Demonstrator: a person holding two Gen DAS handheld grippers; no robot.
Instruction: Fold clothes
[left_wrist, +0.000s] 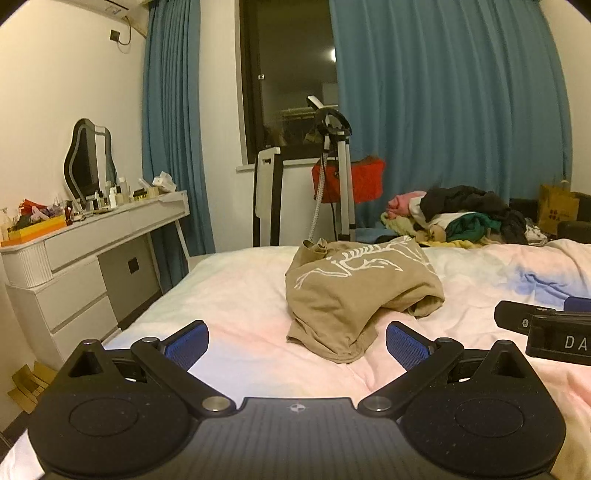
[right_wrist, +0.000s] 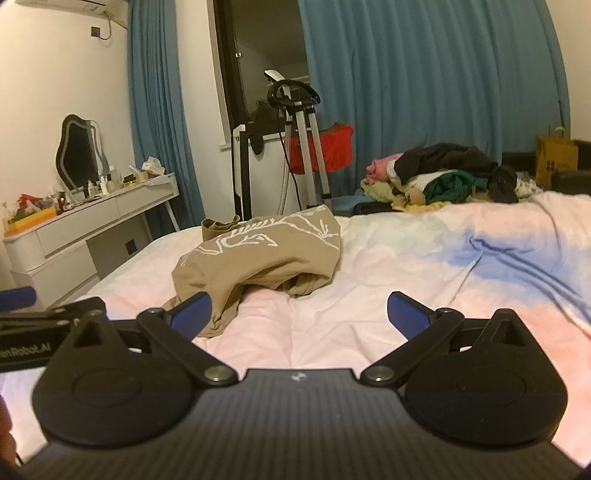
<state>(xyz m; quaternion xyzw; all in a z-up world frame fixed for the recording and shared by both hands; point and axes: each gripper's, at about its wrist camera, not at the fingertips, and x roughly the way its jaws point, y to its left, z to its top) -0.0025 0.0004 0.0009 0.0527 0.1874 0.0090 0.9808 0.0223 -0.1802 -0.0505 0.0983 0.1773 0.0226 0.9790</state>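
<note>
Ahead of both tongs (left_wrist: 297, 345) – crumpled shirt (left_wrist: 354, 291)

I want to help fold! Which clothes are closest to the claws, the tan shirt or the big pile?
The tan shirt with the white drawing. It lies alone just beyond both open claws; the mixed pile sits at the bed's far edge.

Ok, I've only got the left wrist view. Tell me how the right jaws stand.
Observer: The right gripper is open, jaws wide apart, with only duvet showing between them.
Operator: Now say where the shirt sits from it.
Observer: The shirt lies ahead and to the left. Its near hem shows just past the left pad; I can't tell if they touch.
</note>
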